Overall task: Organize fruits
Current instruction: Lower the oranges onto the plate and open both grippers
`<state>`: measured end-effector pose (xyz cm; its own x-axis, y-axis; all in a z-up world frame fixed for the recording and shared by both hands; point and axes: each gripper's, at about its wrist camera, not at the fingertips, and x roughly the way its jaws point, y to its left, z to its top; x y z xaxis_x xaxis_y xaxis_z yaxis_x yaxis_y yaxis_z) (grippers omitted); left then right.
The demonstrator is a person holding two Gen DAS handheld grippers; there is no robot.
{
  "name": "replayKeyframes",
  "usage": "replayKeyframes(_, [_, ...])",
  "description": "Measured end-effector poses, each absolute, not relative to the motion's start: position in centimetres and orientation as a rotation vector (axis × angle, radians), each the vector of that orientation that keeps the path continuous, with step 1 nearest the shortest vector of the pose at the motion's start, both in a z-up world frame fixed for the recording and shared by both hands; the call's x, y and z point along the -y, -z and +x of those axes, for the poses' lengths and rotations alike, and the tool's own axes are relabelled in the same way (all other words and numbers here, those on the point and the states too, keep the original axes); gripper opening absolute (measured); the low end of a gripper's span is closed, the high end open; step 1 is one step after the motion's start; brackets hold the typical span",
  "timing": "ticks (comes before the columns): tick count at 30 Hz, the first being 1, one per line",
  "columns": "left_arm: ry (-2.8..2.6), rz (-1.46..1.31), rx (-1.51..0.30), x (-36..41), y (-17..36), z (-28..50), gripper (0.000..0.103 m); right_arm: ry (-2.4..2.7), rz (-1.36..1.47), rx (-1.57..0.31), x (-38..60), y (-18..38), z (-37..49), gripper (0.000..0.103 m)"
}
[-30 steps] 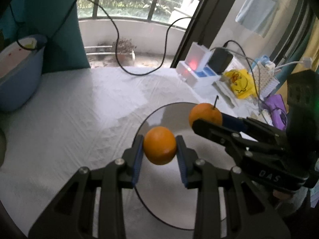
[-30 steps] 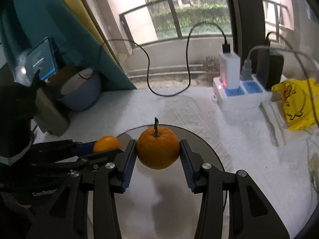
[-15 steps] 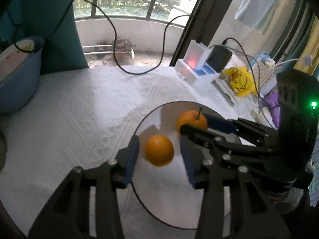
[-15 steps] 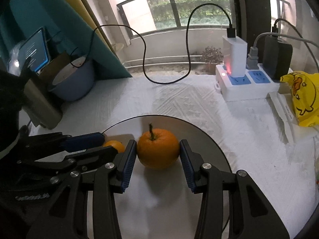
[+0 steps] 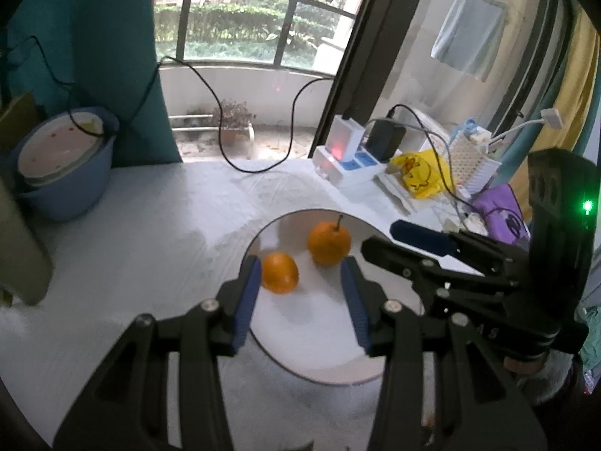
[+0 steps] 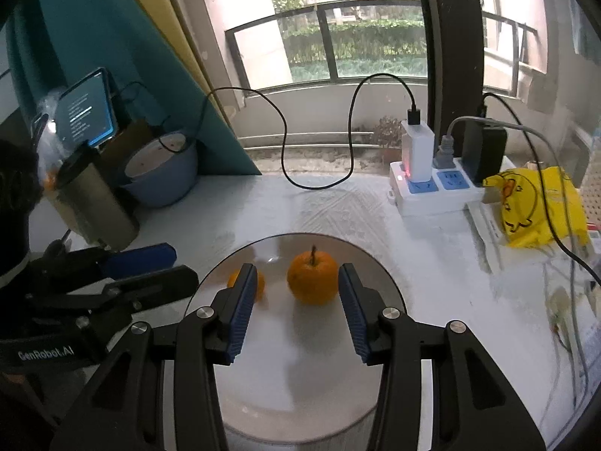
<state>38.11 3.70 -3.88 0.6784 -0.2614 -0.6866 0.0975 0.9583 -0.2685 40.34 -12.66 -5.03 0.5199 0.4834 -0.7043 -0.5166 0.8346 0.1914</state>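
White bench: both oranges on plate; left tool & right tool released — back straight out, don't nudge fruit.

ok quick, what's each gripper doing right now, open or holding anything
Left gripper: open, holding nothing; the smaller orange sits on the plate.
Right gripper: open, holding nothing; the stemmed orange sits on the plate.

Two oranges resting side by side on plate.
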Motion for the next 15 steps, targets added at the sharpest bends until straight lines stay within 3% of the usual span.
replayKeyframes(15, [0.226, -0.173, -0.699, -2.0, 1.3, 28.4, 0.048, -0.576, -0.07, -0.796, 15.3, 2.9, 31.1, 0.048])
